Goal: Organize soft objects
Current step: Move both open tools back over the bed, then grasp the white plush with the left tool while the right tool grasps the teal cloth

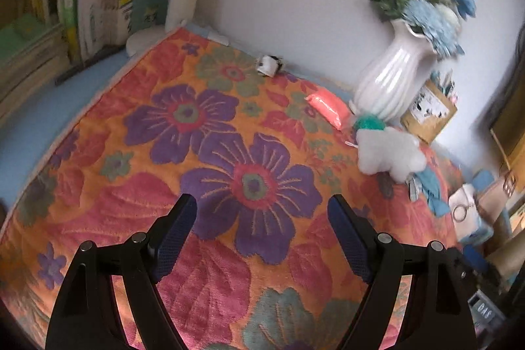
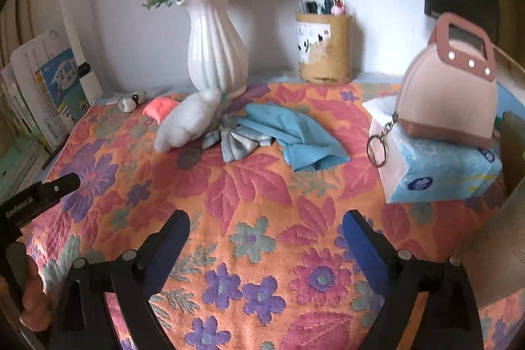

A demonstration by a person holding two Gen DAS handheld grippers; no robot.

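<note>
A white plush toy (image 2: 187,120) lies on the floral tablecloth (image 2: 262,186) against the foot of the vase; in the left wrist view the plush toy (image 1: 390,153) is at the far right. Right of it lie a striped cloth (image 2: 239,140) and a crumpled blue cloth (image 2: 295,133). A pink soft pouch (image 2: 159,109) sits left of the toy, and a small white and black item (image 2: 129,102) lies by the wall. My right gripper (image 2: 266,217) is open over bare cloth, well short of them. My left gripper (image 1: 262,202) is open over a purple flower print and holds nothing.
A white ribbed vase (image 2: 215,54) with blue and white flowers stands at the back, with a brown pen holder (image 2: 323,48) beside it. A pink handbag (image 2: 449,97) rests on a blue tissue pack (image 2: 443,169) at the right. Books (image 1: 49,5) line the left edge.
</note>
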